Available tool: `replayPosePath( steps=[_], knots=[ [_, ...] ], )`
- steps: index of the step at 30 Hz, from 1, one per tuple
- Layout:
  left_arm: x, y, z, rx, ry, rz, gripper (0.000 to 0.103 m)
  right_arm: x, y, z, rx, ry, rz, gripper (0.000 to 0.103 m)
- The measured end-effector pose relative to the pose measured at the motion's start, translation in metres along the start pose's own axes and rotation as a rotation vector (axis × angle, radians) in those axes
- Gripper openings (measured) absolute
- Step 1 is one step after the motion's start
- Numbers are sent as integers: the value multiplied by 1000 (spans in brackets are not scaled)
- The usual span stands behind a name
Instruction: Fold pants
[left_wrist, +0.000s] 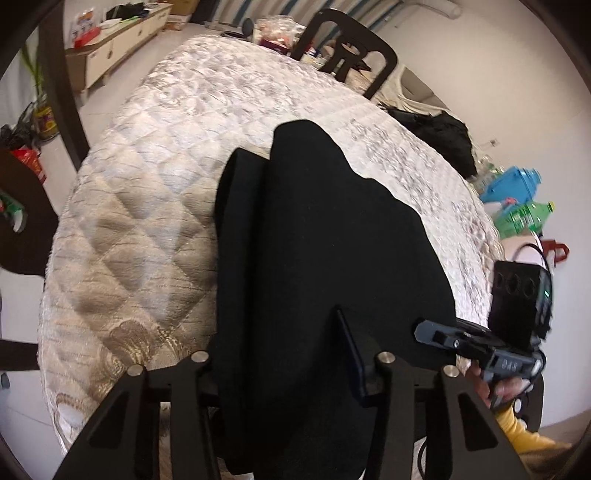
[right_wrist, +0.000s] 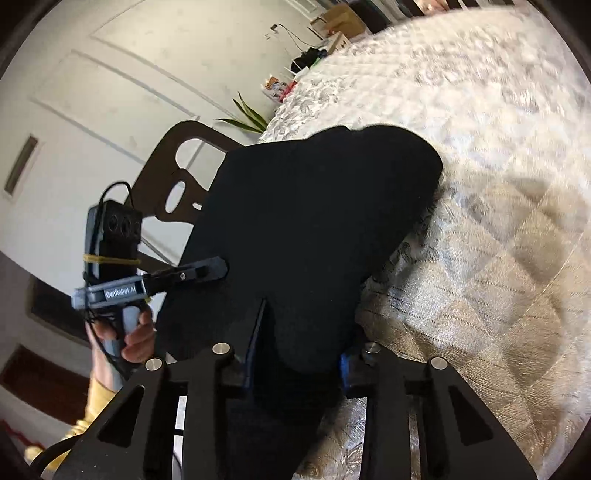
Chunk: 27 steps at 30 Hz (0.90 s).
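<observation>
Both claws apparently grip black pants (left_wrist: 325, 240) over quilt (left_wrist: 147, 192).

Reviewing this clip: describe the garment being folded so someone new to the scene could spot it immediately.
Start from the large table under a quilted cream cloth. The black pants lie across its near edge, lifted there by the left gripper and the right gripper. Unlike the other dark clothing heaped at the table's far side, they are the only fabric held in grippers.

A quilted cream tablecloth (left_wrist: 155, 192) fills the middle, with a dark chair (left_wrist: 347, 48) at 12 o'clock, a low cabinet (left_wrist: 122, 44) at 11, green bottles (left_wrist: 524, 218) at 3, and a leafy plant (right_wrist: 247, 118) beside another chair (right_wrist: 177, 173).
</observation>
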<state>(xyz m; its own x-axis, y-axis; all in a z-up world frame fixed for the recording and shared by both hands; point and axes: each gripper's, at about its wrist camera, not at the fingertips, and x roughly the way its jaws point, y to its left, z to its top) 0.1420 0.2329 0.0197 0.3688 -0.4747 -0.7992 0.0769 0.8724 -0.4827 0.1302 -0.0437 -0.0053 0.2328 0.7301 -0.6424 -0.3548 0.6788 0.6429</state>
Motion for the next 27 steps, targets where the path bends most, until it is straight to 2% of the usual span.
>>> replayPosePath(
  steps=[4, 7, 14, 21, 27],
  knots=[
    [-10, -12, -4, 21, -43, 48, 32, -7, 22, -2, -112, -53, -71, 26],
    [-17, -18, -5, 24, -70, 51, 27, -19, 35, -1, -167, -98, -82, 21],
    [-17, -51, -6, 57, -83, 27, 26, -43, 46, -4, -225, -158, -124, 18],
    [-8, -91, 4, 86, -92, -46, 26, -84, 34, -4, -208, -235, -169, 17],
    [15, -133, 12, 131, -60, -96, 26, -117, 19, -5, -186, -280, -233, 17]
  ],
)
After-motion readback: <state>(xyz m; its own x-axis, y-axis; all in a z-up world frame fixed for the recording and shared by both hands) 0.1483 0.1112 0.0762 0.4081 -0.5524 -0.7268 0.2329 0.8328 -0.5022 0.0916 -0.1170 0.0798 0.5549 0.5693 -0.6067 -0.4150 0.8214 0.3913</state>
